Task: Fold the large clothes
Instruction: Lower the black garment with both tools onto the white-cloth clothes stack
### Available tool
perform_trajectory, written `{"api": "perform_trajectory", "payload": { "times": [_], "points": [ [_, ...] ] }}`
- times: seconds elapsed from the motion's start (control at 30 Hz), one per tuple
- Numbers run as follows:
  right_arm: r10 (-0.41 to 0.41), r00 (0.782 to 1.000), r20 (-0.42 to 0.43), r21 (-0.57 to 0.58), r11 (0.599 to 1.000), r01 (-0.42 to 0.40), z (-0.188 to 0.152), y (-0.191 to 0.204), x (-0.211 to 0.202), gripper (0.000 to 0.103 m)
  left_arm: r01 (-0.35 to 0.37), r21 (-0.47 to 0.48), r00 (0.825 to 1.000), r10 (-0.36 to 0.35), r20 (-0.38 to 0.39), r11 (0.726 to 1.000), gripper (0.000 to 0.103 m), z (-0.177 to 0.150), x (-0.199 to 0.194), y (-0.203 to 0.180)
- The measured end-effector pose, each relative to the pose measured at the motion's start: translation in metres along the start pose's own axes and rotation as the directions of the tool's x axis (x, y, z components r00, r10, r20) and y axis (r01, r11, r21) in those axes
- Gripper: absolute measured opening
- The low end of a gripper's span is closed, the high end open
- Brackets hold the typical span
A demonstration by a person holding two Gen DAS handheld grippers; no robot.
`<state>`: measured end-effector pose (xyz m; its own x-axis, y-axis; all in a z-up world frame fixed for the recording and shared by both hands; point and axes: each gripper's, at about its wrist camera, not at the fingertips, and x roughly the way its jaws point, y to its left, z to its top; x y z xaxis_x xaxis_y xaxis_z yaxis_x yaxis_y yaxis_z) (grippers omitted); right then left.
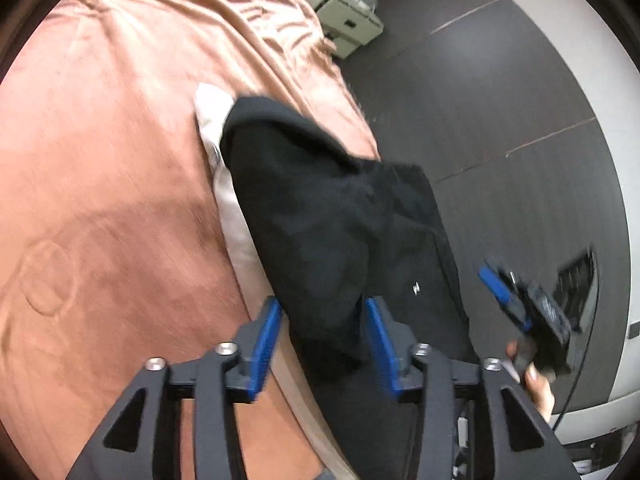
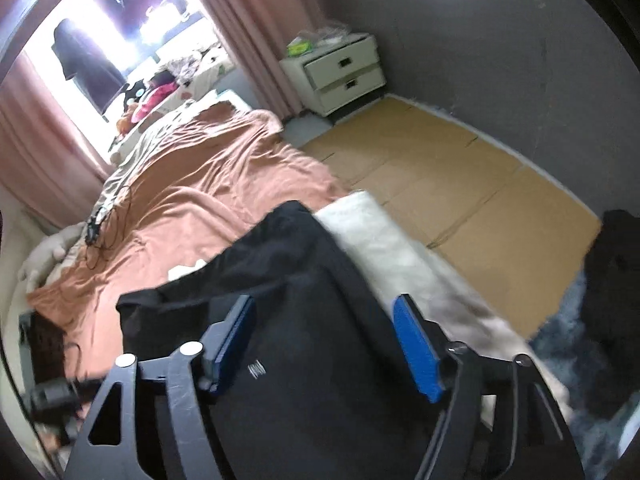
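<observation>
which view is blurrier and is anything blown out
Left wrist view: motion smear across the black garment and the right gripper. Right wrist view: sharper, but the window is blown out to white glare; both show fisheye curvature.

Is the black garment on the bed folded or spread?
Partly folded: the black garment lies bunched in layers on the bed, not neatly.

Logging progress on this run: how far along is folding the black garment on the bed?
Done: the black fabric garment is on the orange bedspread. In hand: nothing; left hand-held gripper and right hand-held gripper are open over it. Left: it lies rumpled, no neat fold visible.
</observation>
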<state>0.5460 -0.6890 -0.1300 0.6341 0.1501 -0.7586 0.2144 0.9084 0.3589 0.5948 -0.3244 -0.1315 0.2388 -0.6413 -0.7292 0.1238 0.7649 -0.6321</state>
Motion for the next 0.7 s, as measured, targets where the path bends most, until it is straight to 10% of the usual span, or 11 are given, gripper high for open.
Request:
{"api": "perform_trajectory", "payload": {
  "times": [0.43,0.7],
  "points": [
    [0.017,1.000,0.016,0.172,0.985,-0.019,-0.079,-0.070,-0.072,0.076,-0.024,0.058,0.999,0.022,0.037,0.998,0.052,0.012,0.000,0.003],
    [0.069,0.997,-0.030,0.335,0.941,-0.055,-0.118,-0.103,-0.041,0.071,-0.028,0.085,0.999,0.025,0.041,0.996,0.029,0.014,0.011,0.001]
  ]
}}
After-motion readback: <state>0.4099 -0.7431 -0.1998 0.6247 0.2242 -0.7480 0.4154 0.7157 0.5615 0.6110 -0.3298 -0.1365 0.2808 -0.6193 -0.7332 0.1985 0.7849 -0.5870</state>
